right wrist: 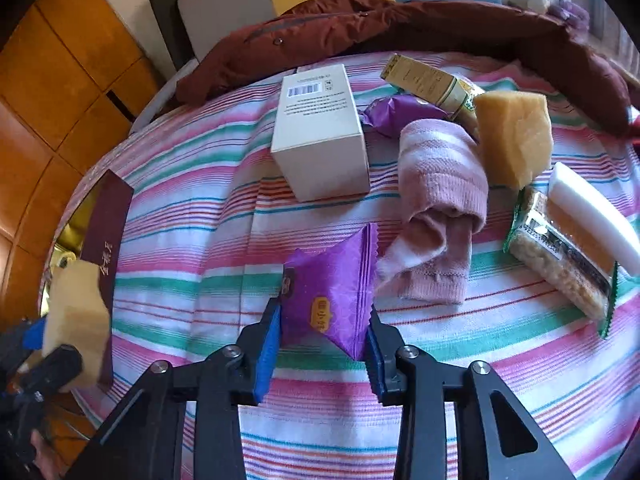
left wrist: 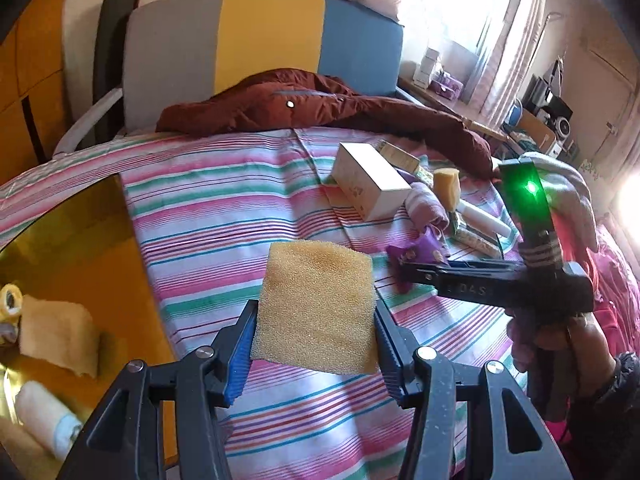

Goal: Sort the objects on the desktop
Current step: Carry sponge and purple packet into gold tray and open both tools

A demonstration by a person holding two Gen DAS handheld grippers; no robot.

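My left gripper [left wrist: 316, 344] is shut on a yellow sponge square [left wrist: 316, 304], held above the striped cloth near a gold-lined box [left wrist: 60, 280] at the left. That sponge also shows at the left of the right wrist view [right wrist: 76, 320]. My right gripper [right wrist: 322, 344] is shut on a purple snack packet [right wrist: 332, 292] just above the cloth; it also shows in the left wrist view [left wrist: 416, 254]. On the cloth lie a white carton [right wrist: 320, 136], a rolled pink sock [right wrist: 440, 200], another sponge [right wrist: 512, 136], a second purple packet [right wrist: 400, 112], a cereal bar [right wrist: 560, 256] and a white tube [right wrist: 592, 216].
The gold box holds a sponge [left wrist: 60, 336], a rolled cloth [left wrist: 48, 416] and a tape roll [left wrist: 10, 300]. A dark red jacket [left wrist: 320, 108] lies along the far edge before a chair [left wrist: 260, 40]. A green-gold carton [right wrist: 432, 80] lies behind the sock. A maroon box lid [right wrist: 108, 224] stands at left.
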